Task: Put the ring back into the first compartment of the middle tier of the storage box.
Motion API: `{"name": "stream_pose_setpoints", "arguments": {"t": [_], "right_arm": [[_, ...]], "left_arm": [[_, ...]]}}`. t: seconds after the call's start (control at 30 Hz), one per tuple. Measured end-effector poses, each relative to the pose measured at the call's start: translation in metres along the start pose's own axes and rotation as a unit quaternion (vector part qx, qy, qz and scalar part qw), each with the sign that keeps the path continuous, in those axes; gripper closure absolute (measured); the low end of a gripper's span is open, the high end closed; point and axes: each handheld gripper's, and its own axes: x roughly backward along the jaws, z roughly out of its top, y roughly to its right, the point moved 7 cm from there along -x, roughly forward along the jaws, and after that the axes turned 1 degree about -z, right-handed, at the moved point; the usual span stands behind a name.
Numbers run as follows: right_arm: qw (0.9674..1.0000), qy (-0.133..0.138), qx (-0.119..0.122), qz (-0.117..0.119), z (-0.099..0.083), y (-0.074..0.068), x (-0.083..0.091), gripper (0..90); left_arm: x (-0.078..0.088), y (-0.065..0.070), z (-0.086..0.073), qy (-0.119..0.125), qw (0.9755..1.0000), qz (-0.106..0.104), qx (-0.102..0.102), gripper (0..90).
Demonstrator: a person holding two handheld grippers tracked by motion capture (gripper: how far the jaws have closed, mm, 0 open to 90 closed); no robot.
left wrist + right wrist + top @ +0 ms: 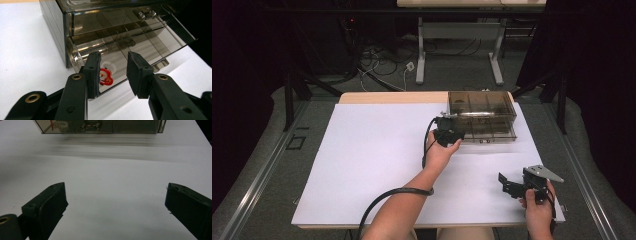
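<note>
Smoky drawer box [120, 37] faces left gripper [113, 72], fingers parted, empty.

The left gripper [447, 134] points toward 12 o'clock, its jaws a little apart with nothing pinched. The right gripper [508, 184] points toward 10 o'clock, jaws wide.

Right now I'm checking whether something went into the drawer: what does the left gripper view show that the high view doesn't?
Left gripper view: a small red-and-white item lies in the pulled-out lower drawer, just beyond the left hand-held gripper, whose jaws stand apart with nothing pressed between the pads.

High view: the right hand-held gripper sits open near the table's front edge, well apart from the box, and both forearms are seen.

Both: the smoky transparent drawer box, its lower drawer open, on the white surface.
</note>
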Motion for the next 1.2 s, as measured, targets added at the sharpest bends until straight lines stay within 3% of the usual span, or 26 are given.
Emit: {"name": "stream_pose_setpoints", "arguments": {"t": [0.5, 0.67, 0.77, 0.8, 0.93, 1.07, 1.2], "right_arm": [[1.0000, 0.003, 0.003, 0.004, 0.000, -0.002, 0.000, 3.4], [1.0000, 0.003, -0.001, 0.000, 0.000, -0.003, -0.001, 3.4], [0.9999, 0.012, 0.006, -0.004, 0.000, -0.002, -0.003, 3.4], [1.0000, 0.000, 0.006, 0.001, -0.001, -0.003, -0.002, 3.4], [1.0000, 0.003, 0.004, -0.002, -0.001, -0.003, -0.002, 3.4], [0.9999, -0.006, 0.011, 0.000, -0.002, -0.003, -0.002, 3.4], [0.9999, -0.008, 0.008, -0.002, -0.002, -0.003, -0.002, 3.4]], "left_arm": [[0.017, -0.006, 0.005, 0.025, 0.9996, -0.003, -0.012, 44.4], [0.023, -0.012, 0.004, 0.035, 0.9990, 0.008, -0.025, 37.7], [0.028, -0.016, 0.003, 0.037, 0.9983, 0.009, -0.044, 33.4], [0.029, -0.017, 0.003, 0.042, 0.9978, 0.010, -0.050, 31.9], [0.037, -0.018, 0.000, 0.040, 0.9976, -0.009, -0.055, 29.9], [0.047, -0.022, -0.001, 0.057, 0.9952, 0.003, -0.080, 30.2], [0.058, -0.022, -0.004, 0.054, 0.9956, -0.019, -0.075, 30.1]]}}
